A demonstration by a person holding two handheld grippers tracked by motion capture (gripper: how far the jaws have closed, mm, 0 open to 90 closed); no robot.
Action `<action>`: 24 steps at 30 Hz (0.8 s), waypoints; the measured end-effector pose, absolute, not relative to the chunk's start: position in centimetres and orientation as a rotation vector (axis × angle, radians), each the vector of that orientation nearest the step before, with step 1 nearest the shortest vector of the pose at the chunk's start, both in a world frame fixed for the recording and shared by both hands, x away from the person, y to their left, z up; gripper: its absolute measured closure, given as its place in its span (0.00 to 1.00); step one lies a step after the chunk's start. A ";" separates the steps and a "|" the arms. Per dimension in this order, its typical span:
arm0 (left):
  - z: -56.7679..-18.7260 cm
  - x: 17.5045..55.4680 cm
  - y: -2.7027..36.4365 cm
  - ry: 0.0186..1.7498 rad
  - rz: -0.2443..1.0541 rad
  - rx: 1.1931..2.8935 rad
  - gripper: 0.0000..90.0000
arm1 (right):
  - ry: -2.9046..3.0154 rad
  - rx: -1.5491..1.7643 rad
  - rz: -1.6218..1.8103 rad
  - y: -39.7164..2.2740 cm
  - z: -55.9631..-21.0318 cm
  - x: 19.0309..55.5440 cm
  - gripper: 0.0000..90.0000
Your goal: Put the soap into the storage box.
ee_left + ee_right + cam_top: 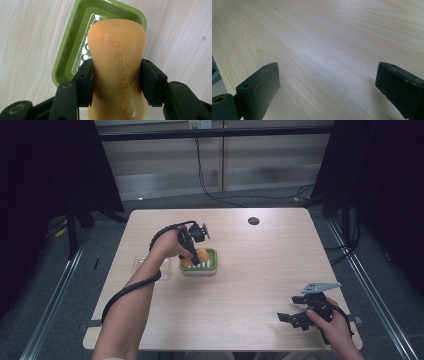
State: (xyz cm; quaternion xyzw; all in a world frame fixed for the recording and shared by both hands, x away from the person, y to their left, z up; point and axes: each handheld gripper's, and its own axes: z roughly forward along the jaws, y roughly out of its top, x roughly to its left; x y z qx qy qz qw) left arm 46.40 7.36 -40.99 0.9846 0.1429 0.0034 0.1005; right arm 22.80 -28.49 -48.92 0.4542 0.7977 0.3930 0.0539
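Left claw (195, 254): held over the middle-left of the bench (250, 270), pointing down, its cable looping back along the forearm. Jaws closed on an orange soap bar (117, 67), pads pressing on the bar's narrow waist from both sides. In the left gripper view the bar rises upright between the jaws, embossed lettering facing the camera, its wider top end beyond the pads.

Clear plastic lid (150, 266): flat on the bench, just left of the dish, partly under the left wrist.

Green soap dish (65, 57): rectangular, rounded corners, with a slotted white insert. It sits on the bench directly below and behind the held bar; in the high view the bar's lower end is at the dish's left half. Whether the bar touches the insert cannot be told.

Second orange piece (185, 262): in the dish at its left edge, beside the held bar; too small to identify further.

Black round spot (253, 221): on the bench toward the far edge, well apart from the dish.

Right claw (291, 318): at the near right corner of the bench, low, in the person's hand, grey three-cornered plate on top. Jaws stand wide apart with nothing between them; bare wood grain beyond them in the right gripper view. Well apart from soap and dish.
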 end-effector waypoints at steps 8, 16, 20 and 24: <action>-41.0 46.9 7.3 0.432 0.014 2.916 0.55 | 2.421 1.382 1.194 -28.6 -48.9 22.8 0.06; -41.2 47.2 7.1 0.415 0.037 2.928 0.55 | 2.417 1.378 1.197 -28.6 -48.9 22.8 0.06; -41.2 47.4 7.0 0.395 0.029 2.941 0.55 | 2.420 1.386 1.193 -28.7 -48.9 22.8 0.06; -41.4 47.4 6.8 0.390 0.056 2.933 0.55 | 2.417 1.386 1.195 -28.7 -48.9 22.8 0.06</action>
